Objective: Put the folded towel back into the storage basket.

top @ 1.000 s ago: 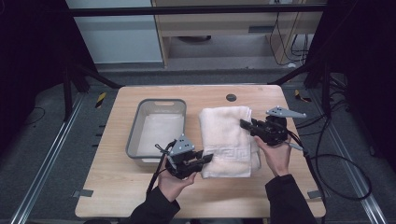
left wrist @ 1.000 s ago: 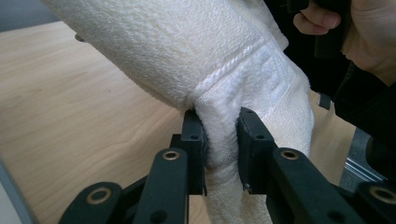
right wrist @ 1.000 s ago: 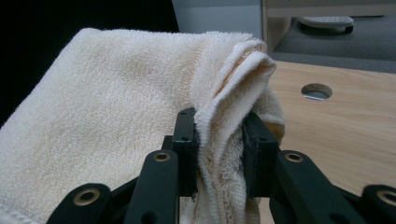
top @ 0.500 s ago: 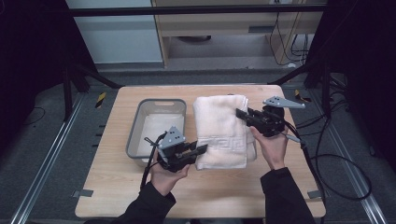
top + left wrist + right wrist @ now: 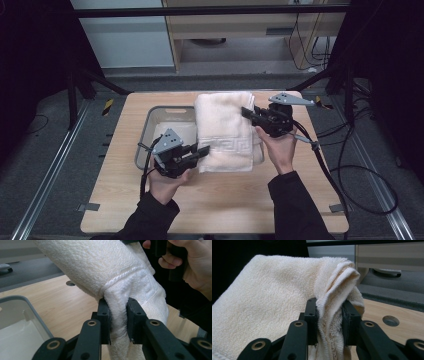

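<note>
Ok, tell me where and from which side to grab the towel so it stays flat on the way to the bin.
Grip the folded towel at two opposite edges, as now: the left gripper at the near banded corner from the left, the right gripper at the far bunched edge from the right. The thick folds fill both sets of jaws, and it probably sags less held like this above the bin.

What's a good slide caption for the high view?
Two handheld grippers carry a folded towel over a grey bin.
</note>
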`<move>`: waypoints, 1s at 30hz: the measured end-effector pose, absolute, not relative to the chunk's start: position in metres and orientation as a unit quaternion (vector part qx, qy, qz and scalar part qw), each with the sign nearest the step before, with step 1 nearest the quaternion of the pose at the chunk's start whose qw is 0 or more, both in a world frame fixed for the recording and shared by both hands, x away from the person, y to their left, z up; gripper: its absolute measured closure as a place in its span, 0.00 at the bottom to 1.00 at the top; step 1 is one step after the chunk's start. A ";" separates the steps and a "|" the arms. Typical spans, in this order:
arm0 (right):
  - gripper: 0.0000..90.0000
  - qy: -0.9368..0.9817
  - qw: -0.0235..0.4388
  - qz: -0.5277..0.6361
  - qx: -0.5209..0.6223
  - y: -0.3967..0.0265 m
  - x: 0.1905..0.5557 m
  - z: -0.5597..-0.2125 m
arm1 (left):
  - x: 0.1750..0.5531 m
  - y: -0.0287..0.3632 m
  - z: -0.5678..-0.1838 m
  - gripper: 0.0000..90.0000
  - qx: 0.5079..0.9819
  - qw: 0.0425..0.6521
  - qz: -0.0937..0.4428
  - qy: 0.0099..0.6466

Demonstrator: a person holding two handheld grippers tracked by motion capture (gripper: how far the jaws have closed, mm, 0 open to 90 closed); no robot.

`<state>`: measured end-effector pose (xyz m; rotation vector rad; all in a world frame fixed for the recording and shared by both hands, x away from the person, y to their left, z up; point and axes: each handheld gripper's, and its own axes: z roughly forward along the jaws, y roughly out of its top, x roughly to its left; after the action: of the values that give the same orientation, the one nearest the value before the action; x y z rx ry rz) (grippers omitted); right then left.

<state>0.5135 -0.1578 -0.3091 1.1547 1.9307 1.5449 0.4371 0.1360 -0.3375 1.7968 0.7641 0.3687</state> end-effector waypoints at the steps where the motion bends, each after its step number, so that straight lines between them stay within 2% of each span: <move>1: 0.79 0.692 0.205 0.554 0.414 -0.156 0.514 -0.308 | 0.437 0.137 -0.337 0.83 0.757 0.546 0.156 0.322; 30: 0.79 0.698 0.209 0.562 0.391 -0.097 0.528 -0.283 | 0.440 0.195 -0.319 0.83 0.734 0.556 0.185 0.343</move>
<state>0.5282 -0.0971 -0.2832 1.0881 1.9414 1.5635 0.4404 0.1947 -0.3189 1.7334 0.8095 0.4375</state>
